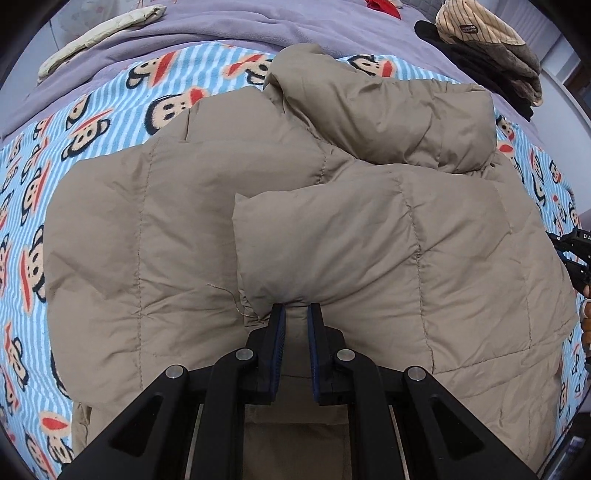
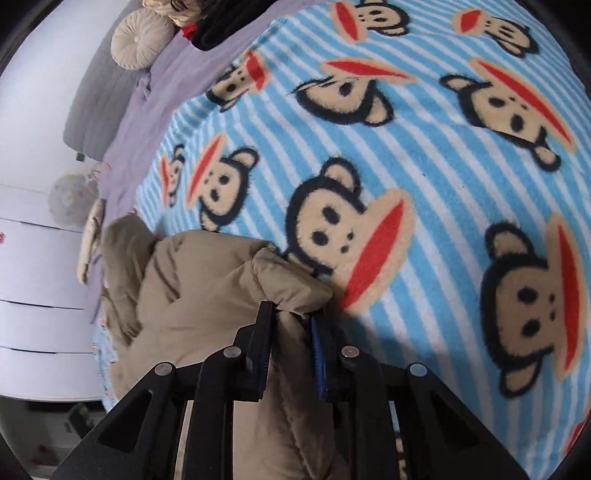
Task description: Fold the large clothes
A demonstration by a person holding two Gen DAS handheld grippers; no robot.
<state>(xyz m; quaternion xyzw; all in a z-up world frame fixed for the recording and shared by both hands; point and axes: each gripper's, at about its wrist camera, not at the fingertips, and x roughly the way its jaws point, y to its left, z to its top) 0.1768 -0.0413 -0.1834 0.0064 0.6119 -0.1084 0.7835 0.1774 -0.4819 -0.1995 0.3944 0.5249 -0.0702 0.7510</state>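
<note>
A striped blue fleece blanket printed with monkey faces [image 1: 110, 122] carries the puffy tan quilted down jacket [image 1: 332, 229], which stretches forward from both tongs. The left gripper [image 1: 296, 311] pinches its near hem; the right gripper [image 2: 291, 314] clamps a bunched edge, equally close.

The letters "DA" stand in white on the black device [image 1: 576, 247] at the right edge; the striped cap's [image 1: 476, 27] label is too small to read.
</note>
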